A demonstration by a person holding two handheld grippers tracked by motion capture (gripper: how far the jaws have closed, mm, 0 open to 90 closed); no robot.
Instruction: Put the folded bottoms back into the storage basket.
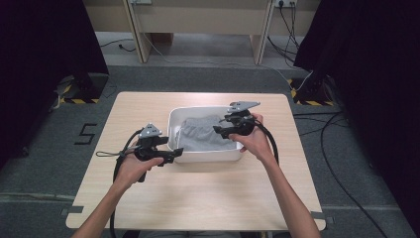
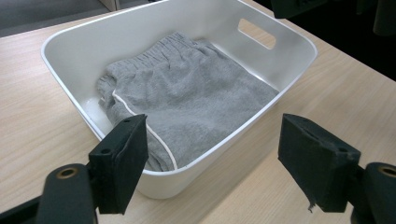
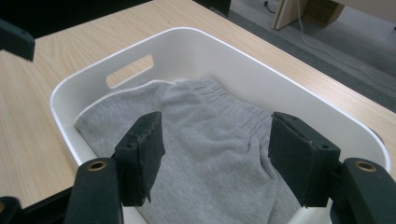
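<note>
Grey shorts (image 2: 187, 102) lie folded in a white plastic bin (image 2: 289, 51) on the tabletop (image 1: 198, 193). Left gripper (image 1: 171, 156) and right gripper (image 1: 219, 130) flank it, jaws wide apart, empty.

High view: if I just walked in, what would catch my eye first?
Probably the white tub in the middle of the wooden table, with grey folded shorts lying inside. Next, the two black tools a person holds: the left gripper open at the tub's near left corner, and the right gripper open over the shorts at the tub's right side.
</note>
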